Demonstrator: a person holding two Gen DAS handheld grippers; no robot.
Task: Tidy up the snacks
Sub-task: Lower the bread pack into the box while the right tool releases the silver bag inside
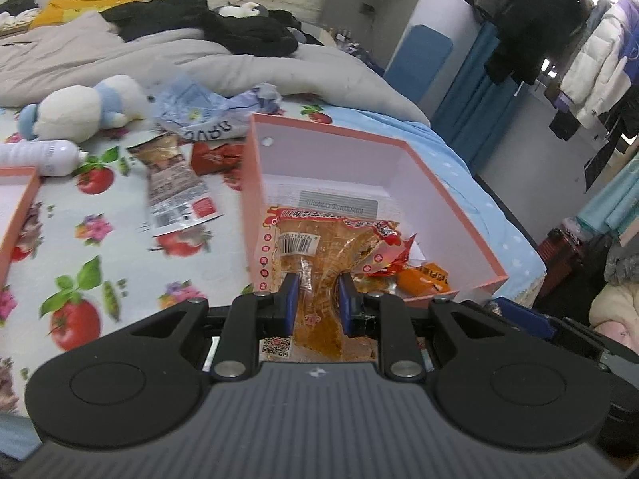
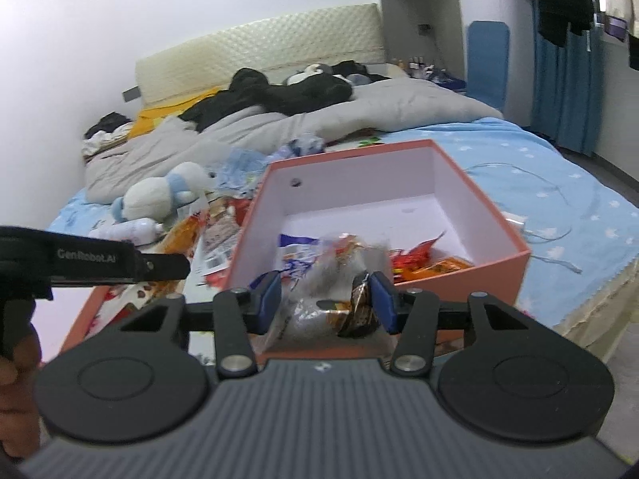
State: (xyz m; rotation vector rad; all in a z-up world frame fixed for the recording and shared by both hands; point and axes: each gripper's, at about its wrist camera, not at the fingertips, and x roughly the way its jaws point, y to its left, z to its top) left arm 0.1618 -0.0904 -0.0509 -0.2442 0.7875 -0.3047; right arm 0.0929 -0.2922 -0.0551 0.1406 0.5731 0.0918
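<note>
A pink box with white inside (image 1: 451,199) stands on the bed; it also shows in the right wrist view (image 2: 471,195). Small red and orange snack packets (image 1: 423,279) lie in its near corner. My left gripper (image 1: 317,299) is shut on an orange clear-wrapped snack packet (image 1: 319,243) and holds it over the box's near left edge. My right gripper (image 2: 325,299) is shut on a clear snack packet with grey and brown contents (image 2: 319,303), over the box's near rim. The left gripper's body (image 2: 100,261) shows at the left of the right wrist view.
Loose snack packets (image 1: 175,183) lie on the fruit-print sheet left of the box. A white and blue plush toy (image 1: 80,107), a white bottle (image 1: 36,157) and a crumpled bag (image 1: 199,111) lie beyond. A second pink box edge (image 1: 20,215) is at far left. A grey duvet (image 1: 179,56) covers the back.
</note>
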